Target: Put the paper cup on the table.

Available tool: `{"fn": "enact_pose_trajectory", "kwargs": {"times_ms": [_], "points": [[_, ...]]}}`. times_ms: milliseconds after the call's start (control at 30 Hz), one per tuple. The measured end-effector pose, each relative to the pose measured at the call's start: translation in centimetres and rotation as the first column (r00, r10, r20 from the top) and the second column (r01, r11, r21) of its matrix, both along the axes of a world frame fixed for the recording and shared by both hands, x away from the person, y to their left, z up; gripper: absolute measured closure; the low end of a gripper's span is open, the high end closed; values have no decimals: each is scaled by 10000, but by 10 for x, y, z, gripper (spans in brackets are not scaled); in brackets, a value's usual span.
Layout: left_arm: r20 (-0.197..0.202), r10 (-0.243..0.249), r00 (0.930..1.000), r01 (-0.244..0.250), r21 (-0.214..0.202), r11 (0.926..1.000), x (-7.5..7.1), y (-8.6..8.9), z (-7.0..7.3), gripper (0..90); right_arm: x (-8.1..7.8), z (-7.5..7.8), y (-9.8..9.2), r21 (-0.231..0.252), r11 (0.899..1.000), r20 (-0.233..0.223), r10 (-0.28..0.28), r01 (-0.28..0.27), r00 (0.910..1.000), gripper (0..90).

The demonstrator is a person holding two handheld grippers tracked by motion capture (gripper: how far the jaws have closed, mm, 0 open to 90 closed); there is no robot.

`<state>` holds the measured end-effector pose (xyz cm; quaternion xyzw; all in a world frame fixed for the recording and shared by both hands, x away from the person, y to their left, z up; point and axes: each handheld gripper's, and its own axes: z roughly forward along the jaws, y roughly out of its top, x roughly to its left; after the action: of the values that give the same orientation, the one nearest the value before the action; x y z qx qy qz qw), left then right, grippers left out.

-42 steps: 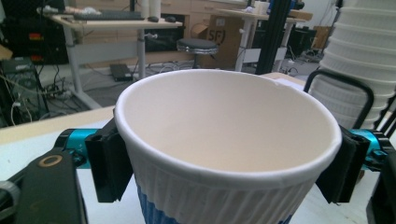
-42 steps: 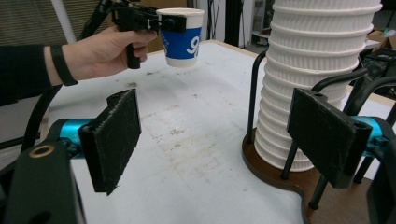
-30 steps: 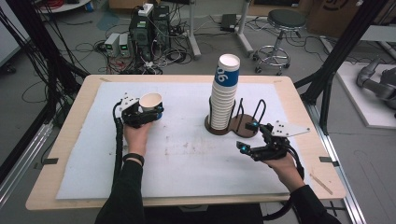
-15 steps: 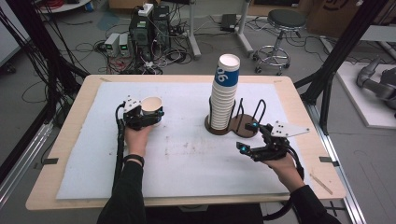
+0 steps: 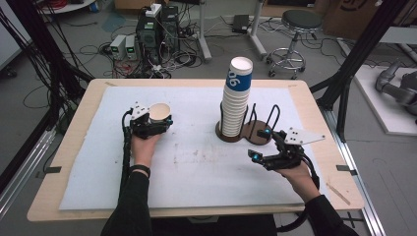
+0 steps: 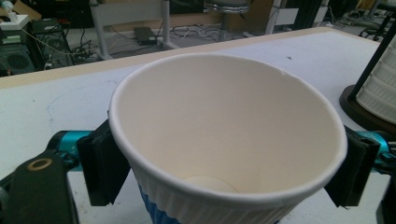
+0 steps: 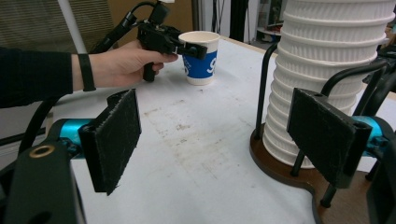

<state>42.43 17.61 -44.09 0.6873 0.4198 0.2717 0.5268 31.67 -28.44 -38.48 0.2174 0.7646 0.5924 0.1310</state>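
Note:
A white paper cup (image 5: 159, 112) with a blue band stands upright on the white mat (image 5: 196, 167) at the left. My left gripper (image 5: 158, 121) has a jaw on each side of it. In the left gripper view the cup (image 6: 224, 140) is round and unsquashed, and the pads (image 6: 102, 172) sit just under its rim. The jaws of my left gripper (image 6: 226, 175) have just been opening, with the cup still between them. At the right my right gripper (image 5: 259, 143) is open and empty, its jaws beside the cup stack (image 7: 327, 70).
A tall stack of ribbed paper cups (image 5: 236, 103) sits in a dark wire holder on a round wooden base (image 5: 246, 138) at centre right. Wooden table edges (image 5: 196, 212) border the mat. A stool, cables and electronics lie on the floor beyond.
The left jaws look slightly wider around the cup than a second ago. Both hands and the cup stay where they were.

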Motion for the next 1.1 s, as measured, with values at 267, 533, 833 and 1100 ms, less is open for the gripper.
{"fn": "enact_pose_trajectory", "kwargs": {"times_ms": [267, 533, 833, 1100], "points": [[-270, 118, 9996, -110, 287, 9995, -3, -2, 3, 72, 0, 0, 1, -28, 9999, -17, 107, -107, 9999, 181], [-301, 197, 9994, -187, 341, 9992, -14, 2, 8, 66, -1, 0, 1, 27, 9999, -3, 150, -150, 9999, 180], [-437, 252, 9987, -239, 309, 9992, -33, 15, 17, 66, 0, 0, 1, -37, 9999, -32, 156, -156, 9999, 180], [-188, -305, 9994, 316, 599, 9977, -61, 22, 30, 66, 2, -1, -3, 49, 10000, -82, 8, -8, 10000, 180]]}}
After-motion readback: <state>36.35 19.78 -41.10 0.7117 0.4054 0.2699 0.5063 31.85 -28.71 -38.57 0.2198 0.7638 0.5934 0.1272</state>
